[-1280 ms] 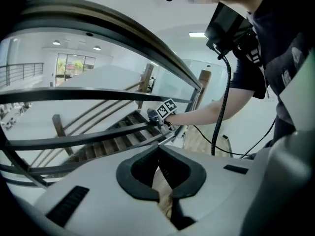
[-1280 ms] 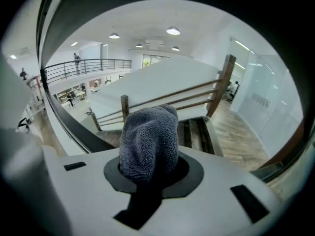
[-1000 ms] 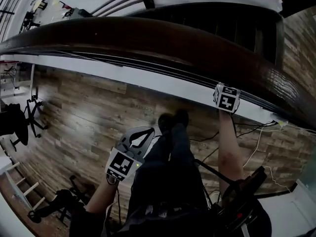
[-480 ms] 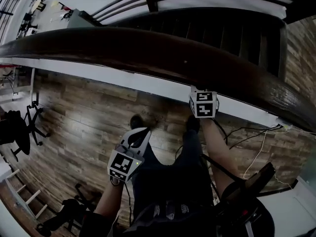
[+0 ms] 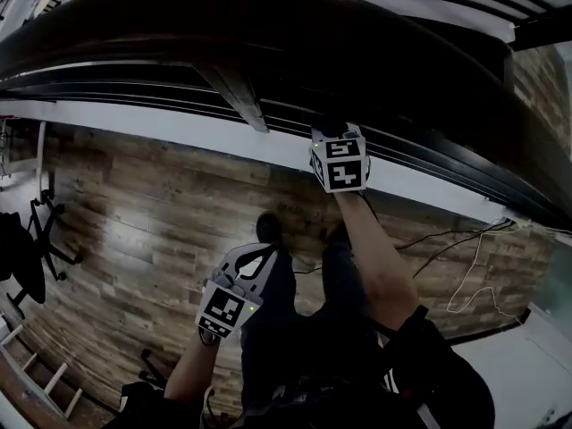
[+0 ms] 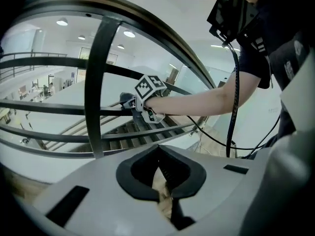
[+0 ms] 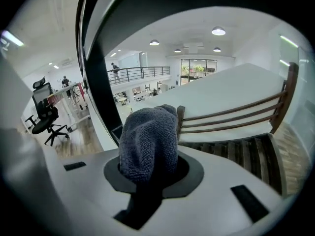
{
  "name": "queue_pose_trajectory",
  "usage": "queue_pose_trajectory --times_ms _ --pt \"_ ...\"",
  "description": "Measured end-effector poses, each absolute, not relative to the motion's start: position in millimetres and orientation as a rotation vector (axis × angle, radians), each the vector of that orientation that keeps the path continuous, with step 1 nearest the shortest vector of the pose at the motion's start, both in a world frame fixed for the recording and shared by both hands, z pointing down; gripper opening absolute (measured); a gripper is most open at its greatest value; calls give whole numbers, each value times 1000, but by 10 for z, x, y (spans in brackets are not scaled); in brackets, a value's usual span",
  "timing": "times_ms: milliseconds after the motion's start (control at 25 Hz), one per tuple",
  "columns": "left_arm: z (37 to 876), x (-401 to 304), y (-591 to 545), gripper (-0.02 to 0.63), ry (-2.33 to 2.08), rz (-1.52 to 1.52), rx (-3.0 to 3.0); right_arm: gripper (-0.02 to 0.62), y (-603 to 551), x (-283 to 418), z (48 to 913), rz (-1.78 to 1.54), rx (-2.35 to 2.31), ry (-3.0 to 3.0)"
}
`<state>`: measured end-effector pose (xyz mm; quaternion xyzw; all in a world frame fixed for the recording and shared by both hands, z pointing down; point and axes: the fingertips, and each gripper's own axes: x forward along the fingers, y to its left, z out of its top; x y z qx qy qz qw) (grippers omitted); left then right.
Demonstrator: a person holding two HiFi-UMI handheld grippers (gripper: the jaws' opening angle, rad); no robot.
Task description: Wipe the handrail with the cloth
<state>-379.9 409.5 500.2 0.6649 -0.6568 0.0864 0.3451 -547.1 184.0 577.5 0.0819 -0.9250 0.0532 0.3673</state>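
Observation:
The dark wooden handrail [image 5: 268, 34] curves across the top of the head view. My right gripper [image 5: 332, 132] reaches up to the railing just below it, with its marker cube facing me and its fingertips hidden against the dark rail. It is shut on a bunched grey cloth [image 7: 147, 141], which fills its jaws in the right gripper view, under the handrail [image 7: 162, 4]. The left gripper view shows that cloth [image 6: 127, 101] among the railing bars. My left gripper [image 5: 264, 250] hangs low by the person's legs, away from the rail, shut on nothing [image 6: 165, 200].
A dark baluster [image 5: 234, 92] stands left of the right gripper, and horizontal rail bars [image 6: 59, 107] run behind it. Wooden floor [image 5: 134, 213] lies below, with cables [image 5: 465, 248] at the right and an office chair [image 5: 22, 248] at the left. Stairs [image 7: 246, 151] descend beyond the railing.
My right gripper has slid left along the railing with the cloth. The head view has moved closer over the handrail. The left gripper has stayed low.

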Motion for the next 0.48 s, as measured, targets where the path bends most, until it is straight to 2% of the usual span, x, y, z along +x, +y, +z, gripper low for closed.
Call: queue_pose_trajectory --times_ms 200,320,480 --pt "5279 -3939 4374 6 -1693 179 1689 66 2236 -5879 5677 250 194 -2487" --pt "5394 -3996 4440 6 -1695 141 1683 66 2536 -5816 5663 403 132 -2589" --pt "5682 -4012 4498 6 -1690 106 1683 66 2770 -5475 6417 447 78 -2513"
